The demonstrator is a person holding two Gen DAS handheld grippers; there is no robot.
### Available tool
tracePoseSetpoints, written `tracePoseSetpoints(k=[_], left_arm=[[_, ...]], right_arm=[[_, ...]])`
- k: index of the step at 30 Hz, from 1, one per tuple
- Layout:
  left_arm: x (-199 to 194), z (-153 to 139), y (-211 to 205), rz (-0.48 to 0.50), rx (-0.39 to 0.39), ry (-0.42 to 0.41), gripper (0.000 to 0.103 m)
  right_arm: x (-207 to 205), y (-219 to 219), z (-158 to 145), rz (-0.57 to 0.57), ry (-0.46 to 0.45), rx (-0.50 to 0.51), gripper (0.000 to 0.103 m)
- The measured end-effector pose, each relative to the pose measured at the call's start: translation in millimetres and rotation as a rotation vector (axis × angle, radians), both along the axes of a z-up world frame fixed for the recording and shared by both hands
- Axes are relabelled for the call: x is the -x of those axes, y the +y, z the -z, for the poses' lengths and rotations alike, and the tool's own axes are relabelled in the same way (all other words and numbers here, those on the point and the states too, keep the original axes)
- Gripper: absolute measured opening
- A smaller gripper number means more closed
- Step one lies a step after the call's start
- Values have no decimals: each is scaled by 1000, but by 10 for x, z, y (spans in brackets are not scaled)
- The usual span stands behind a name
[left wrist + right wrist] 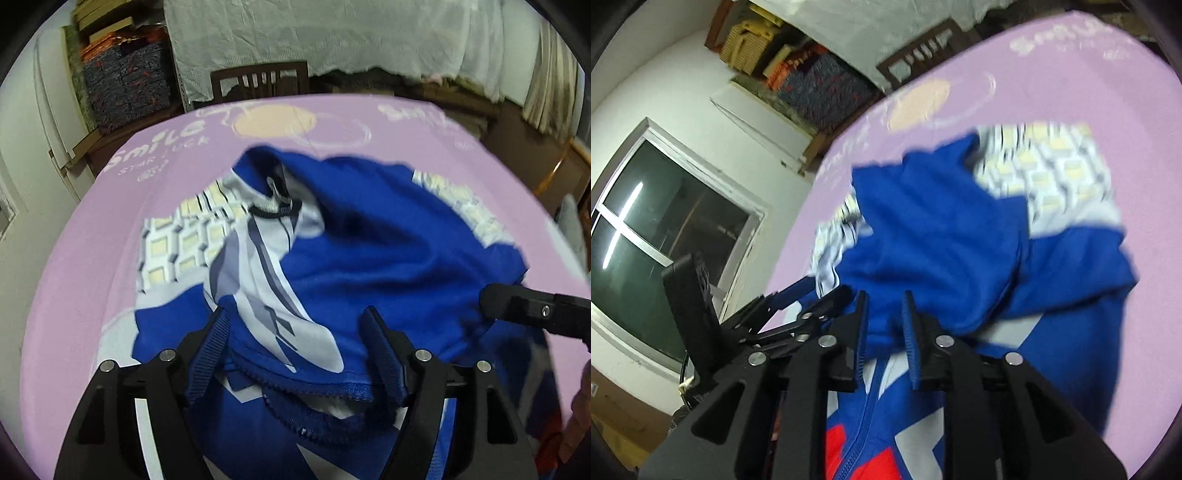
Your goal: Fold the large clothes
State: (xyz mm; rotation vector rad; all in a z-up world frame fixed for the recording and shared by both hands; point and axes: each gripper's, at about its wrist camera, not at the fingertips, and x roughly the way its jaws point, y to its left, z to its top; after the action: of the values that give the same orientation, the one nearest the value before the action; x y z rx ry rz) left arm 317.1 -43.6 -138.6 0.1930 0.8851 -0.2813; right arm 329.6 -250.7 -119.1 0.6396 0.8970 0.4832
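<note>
Garment: a large blue jacket [369,243] lies crumpled on the pink cloth [110,229] that covers the counter; it is mostly royal blue, with white and grey panels and a pale yellow block pattern on both sleeves.
Garment detail: a stitched blue hem sags between the left fingers in the left wrist view; in the right wrist view a zip runs down a blue, red and grey part nearest the camera.
Garment state: bunched and folded over itself, not flat; both views are blurred.
Left hand-held gripper [295,321]: jaws spread wide, the jacket's hem lying between them; the pads do not press on it.
Left pose: pointing steeply down at the near edge of the jacket.
Right hand-held gripper [884,306]: jaws nearly together, with a narrow gap; blue fabric lies at the tips, but I cannot tell whether it is pinched.
Right pose: angled down at the jacket's near edge, just beside the left one, whose body shows at its left.
Surroundings: a wooden chair [258,79] beyond the counter, a window [653,229] in the white wall.
</note>
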Motion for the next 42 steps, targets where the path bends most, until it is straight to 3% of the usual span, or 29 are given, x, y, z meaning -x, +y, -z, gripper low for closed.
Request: tracePoseSetpoints(k=[4, 6, 8, 12, 14, 17, 21, 26, 33, 37, 42], left_arm=[[-65, 110, 7, -2, -26, 7, 84], [-67, 124, -6, -2, -36, 0, 85], [-78, 148, 1, -25, -58, -7, 98], [-157, 167, 187, -54, 43, 72, 99], [-95, 127, 245, -70, 48, 66, 98], [66, 0, 383, -90, 81, 44, 96], [352, -183, 676, -122, 154, 9, 96], [875, -243, 1005, -148, 148, -6, 96], [1343, -129, 1352, -154, 195, 78, 94], [1388, -156, 1352, -141, 189, 70, 91], [1179, -122, 1295, -115, 218, 109, 86]], right_arm=[[-115, -71, 260, 30, 107, -4, 19], [-158, -156, 392, 41, 156, -77, 15], [-175, -217, 454, 44, 179, -126, 10], [-112, -267, 481, 68, 194, -148, 9], [-28, -331, 465, 85, 190, -160, 12], [218, -531, 400, 134, 162, -174, 41], [704, -783, 251, 153, 97, -163, 50], [1240, -948, 110, 134, 91, -99, 55], [1975, -1132, 12, 127, 57, -23, 63], [2022, -1063, 111, 114, 73, -27, 63], [1731, -958, 162, 96, 92, -28, 63]])
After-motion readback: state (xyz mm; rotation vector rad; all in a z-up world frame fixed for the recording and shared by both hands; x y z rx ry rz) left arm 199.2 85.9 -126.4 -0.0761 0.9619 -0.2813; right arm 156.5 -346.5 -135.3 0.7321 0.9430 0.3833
